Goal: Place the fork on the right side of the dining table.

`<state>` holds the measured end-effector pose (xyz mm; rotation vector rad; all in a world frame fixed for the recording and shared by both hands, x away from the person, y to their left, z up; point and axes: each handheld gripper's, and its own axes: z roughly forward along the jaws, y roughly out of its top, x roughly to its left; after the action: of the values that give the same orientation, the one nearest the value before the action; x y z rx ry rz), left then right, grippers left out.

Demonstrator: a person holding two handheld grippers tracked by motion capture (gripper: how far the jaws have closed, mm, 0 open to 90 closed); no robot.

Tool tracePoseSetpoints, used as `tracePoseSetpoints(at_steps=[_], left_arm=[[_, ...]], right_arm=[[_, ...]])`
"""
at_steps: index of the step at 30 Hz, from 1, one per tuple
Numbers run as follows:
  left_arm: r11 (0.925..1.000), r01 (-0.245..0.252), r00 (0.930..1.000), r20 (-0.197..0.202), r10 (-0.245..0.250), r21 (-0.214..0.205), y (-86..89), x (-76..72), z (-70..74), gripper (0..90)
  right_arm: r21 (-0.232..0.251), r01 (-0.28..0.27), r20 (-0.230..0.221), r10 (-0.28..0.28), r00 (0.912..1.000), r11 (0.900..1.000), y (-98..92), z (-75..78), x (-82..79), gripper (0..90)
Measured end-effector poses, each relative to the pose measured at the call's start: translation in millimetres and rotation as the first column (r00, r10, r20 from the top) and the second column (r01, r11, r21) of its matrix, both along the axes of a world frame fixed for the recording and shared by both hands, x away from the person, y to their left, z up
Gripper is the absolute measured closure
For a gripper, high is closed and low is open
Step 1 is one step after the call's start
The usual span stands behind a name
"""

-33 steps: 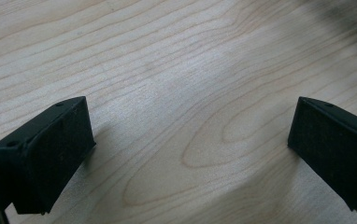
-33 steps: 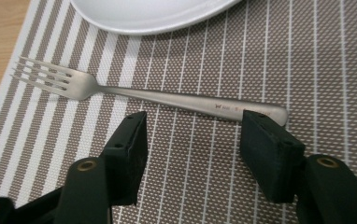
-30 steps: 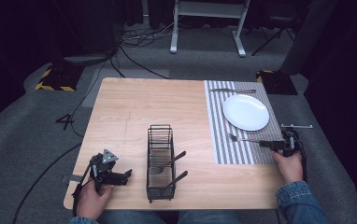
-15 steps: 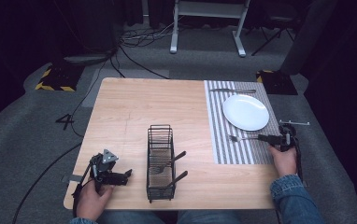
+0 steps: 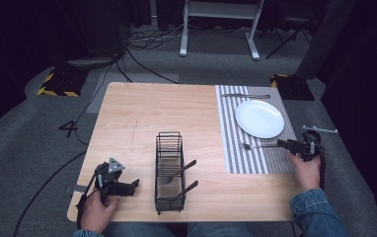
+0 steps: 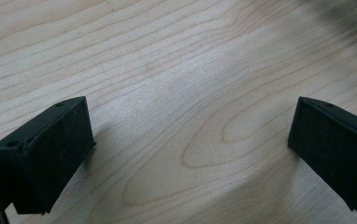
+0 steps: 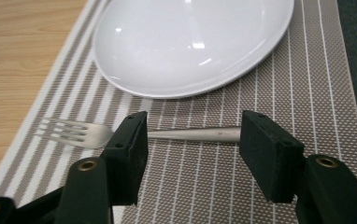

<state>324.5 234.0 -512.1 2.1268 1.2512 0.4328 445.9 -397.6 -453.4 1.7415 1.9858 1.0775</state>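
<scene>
Can't really make out the utensils [image 5: 180, 178] in the wire rack [image 5: 169, 170], too small. Fork [image 7: 134, 134] handle partly hidden behind the right gripper [image 7: 193, 149].

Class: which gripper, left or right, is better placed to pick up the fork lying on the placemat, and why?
Right. The right gripper has its jaws open over the fork handle, beside the plate. The left gripper sits at the table's near-left corner, with the wire rack between it and the placemat.

The left gripper [image 5: 127, 186] was black with a grey three-cornered plate on top. The right gripper [image 7: 193, 154] had brass-ringed screw holes behind its jaws. Sleeves were blue denim.
</scene>
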Motion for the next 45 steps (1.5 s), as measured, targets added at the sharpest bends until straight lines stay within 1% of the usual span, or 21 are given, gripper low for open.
tracePoseSetpoints(at_steps=[4, 9, 11, 15, 20, 22, 24, 30, 32, 33, 34, 35, 37, 38, 40, 43, 44, 45], left_arm=[[1.0, 0.0, 1.0, 0.0, 0.0, 0.0, 0.0, 0.0, 0.0, 0.2], [1.0, 0.0, 1.0, 0.0, 0.0, 0.0, 0.0, 0.0, 0.0, 0.2], [1.0, 0.0, 1.0, -0.001, 0.0, 0.0, 0.0, 0.0, 0.0, 0.2], [1.0, 0.0, 1.0, 0.0, 0.0, 0.0, 0.0, 0.0, 0.0, 0.2], [1.0, 0.0, 1.0, 0.0, 0.0, 0.0, 0.0, 0.0, 0.0, 0.2], [1.0, 0.001, 1.0, -0.001, -0.001, 0.0, 0.1, 0.1, 0.1, 0.2], [1.0, -0.001, 1.0, -0.001, 0.001, 0.0, -0.2, 0.2, 0.1, 0.2], [1.0, -0.001, 1.0, -0.001, 0.001, 0.0, -0.5, 0.8, 0.1, 0.2], [1.0, -0.001, 1.0, 0.0, 0.001, 0.0, -0.5, 0.8, 0.1, 0.2], [1.0, -0.001, 1.0, 0.0, 0.001, 0.0, -0.5, 0.8, 0.1, 0.2], [1.0, -0.001, 1.0, 0.0, 0.001, 0.0, -0.5, 0.8, 0.1, 0.2], [1.0, -0.001, 1.0, 0.0, 0.001, 0.0, -0.5, 0.8, 0.1, 0.2], [1.0, -0.001, 1.0, 0.0, 0.001, 0.0, -0.5, 0.8, 0.1, 0.2], [1.0, -0.001, 1.0, -0.001, 0.001, 0.0, -0.5, 0.8, 0.1, 0.2], [1.0, -0.001, 1.0, 0.0, 0.001, 0.0, -0.5, 0.8, 0.0, 0.2], [1.0, -0.001, 1.0, 0.0, 0.001, 0.0, -0.5, 0.8, 0.1, 0.2], [1.0, -0.001, 1.0, -0.001, 0.001, 0.0, -0.5, 0.8, 0.1, 0.2], [1.0, -0.001, 1.0, -0.001, 0.001, 0.0, -0.5, 0.8, 0.1, 0.2]], right_arm=[[-0.003, -0.038, 0.033, 0.038, 0.9987, 0.9993, 5.6, 13.0, -11.2, 41.9], [-0.01, -0.082, 0.058, 0.083, 0.9949, 0.9966, 16.5, 25.1, -22.7, 41.2], [-0.016, -0.106, 0.073, 0.107, 0.9915, 0.9942, 22.4, 29.3, -27.0, 40.8], [-0.028, -0.156, 0.088, 0.158, 0.9836, 0.9874, 37.2, 37.8, -35.7, 40.1], [-0.041, -0.218, 0.107, 0.221, 0.9695, 0.9752, 57.5, 46.5, -46.2, 39.0], [-0.067, -0.254, 0.11, 0.26, 0.9593, 0.9649, 66.5, 48.4, -50.5, 38.8], [-0.08, -0.279, 0.112, 0.286, 0.9516, 0.9571, 75.1, 50.7, -54.7, 38.8], [-0.07, -0.337, 0.121, 0.343, 0.9313, 0.9389, 94.9, 56.4, -65.9, 38.1], [-0.067, -0.364, 0.123, 0.37, 0.921, 0.9291, 100.9, 56.7, -69.1, 37.1], [-0.064, -0.382, 0.125, 0.387, 0.9134, 0.9218, 103.8, 56.6, -70.8, 35.7], [-0.07, -0.417, 0.123, 0.423, 0.898, 0.9062, 106.7, 56.0, -72.7, 35.0], [-0.075, -0.437, 0.125, 0.444, 0.8875, 0.8962, 110.2, 55.7, -74.7, 34.3], [-0.066, -0.457, 0.125, 0.461, 0.8783, 0.8871, 116.6, 54.8, -78.0, 32.1], [-0.059, -0.469, 0.129, 0.473, 0.8715, 0.881, 120.3, 54.0, -79.5, 28.9], [-0.054, -0.48, 0.137, 0.483, 0.8648, 0.8754, 125.3, 53.0, -81.7, 23.8], [-0.044, -0.506, 0.152, 0.506, 0.8488, 0.8615, 133.6, 50.1, -84.7, 14.8], [-0.043, -0.513, 0.152, 0.513, 0.845, 0.8575, 136.0, 48.9, -85.4, 14.2], [-0.046, -0.522, 0.156, 0.522, 0.8383, 0.8516, 138.0, 47.8, -86.1, 12.9]])
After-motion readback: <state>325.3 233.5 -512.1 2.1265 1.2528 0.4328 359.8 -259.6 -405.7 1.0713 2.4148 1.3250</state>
